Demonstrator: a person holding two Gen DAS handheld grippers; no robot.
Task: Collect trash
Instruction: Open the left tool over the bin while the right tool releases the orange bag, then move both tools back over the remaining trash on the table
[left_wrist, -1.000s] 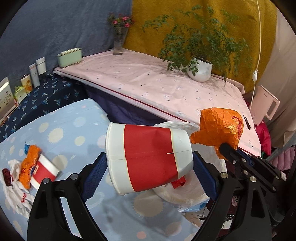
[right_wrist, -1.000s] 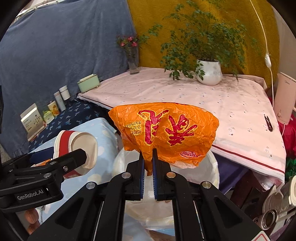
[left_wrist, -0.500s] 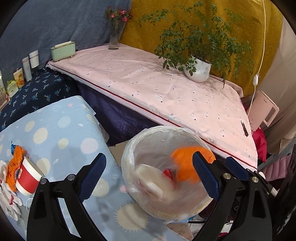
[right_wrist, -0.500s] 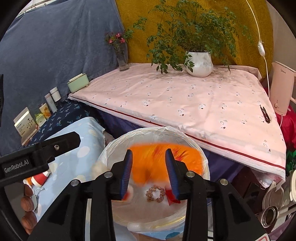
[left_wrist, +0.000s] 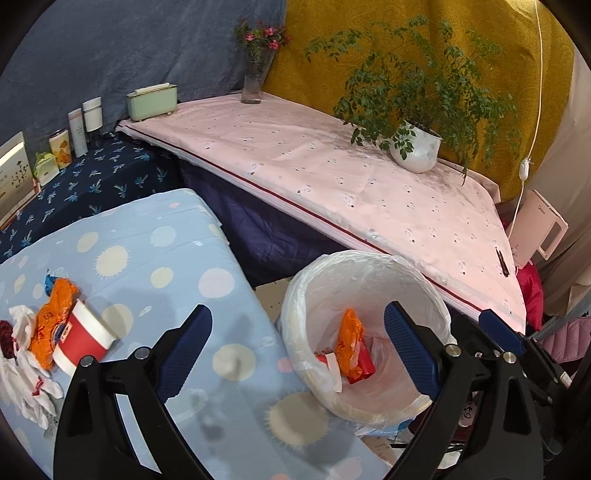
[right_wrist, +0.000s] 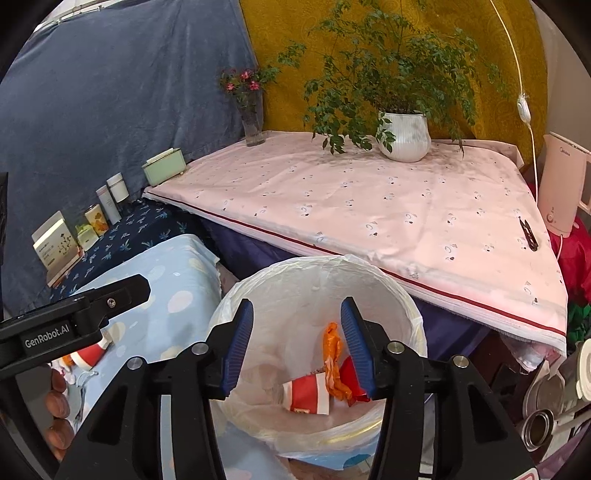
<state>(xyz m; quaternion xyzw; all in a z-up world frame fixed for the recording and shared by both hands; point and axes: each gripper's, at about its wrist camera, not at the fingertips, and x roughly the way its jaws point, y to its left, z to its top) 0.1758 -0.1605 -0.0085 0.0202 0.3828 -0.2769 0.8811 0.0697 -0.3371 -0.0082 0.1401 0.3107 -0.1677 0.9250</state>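
Left view: my left hand-held gripper (left_wrist: 295, 343) hangs w/ jaws wide apart, nothing between. Bin (left_wrist: 295, 325) sits beside the counter (left_wrist: 155, 243) so drops are quick. More trash on counter: red cup (left_wrist: 83, 341), orange bag (left_wrist: 50, 326).

Right view: right hand-held gripper (right_wrist: 297, 347) over bin, jaws opening, empty; cup (right_wrist: 306, 397) and orange wrapper (right_wrist: 332, 365) lie inside.

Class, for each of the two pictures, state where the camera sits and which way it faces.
Left wrist: on the left tool, angled down over the blue table and bin; its open fingers show.
Right wrist: on the right tool, angled down into the bin; its jaws are opening, empty; the other tool and fingertips show.
Shared: bin, orange bag, potted plant.
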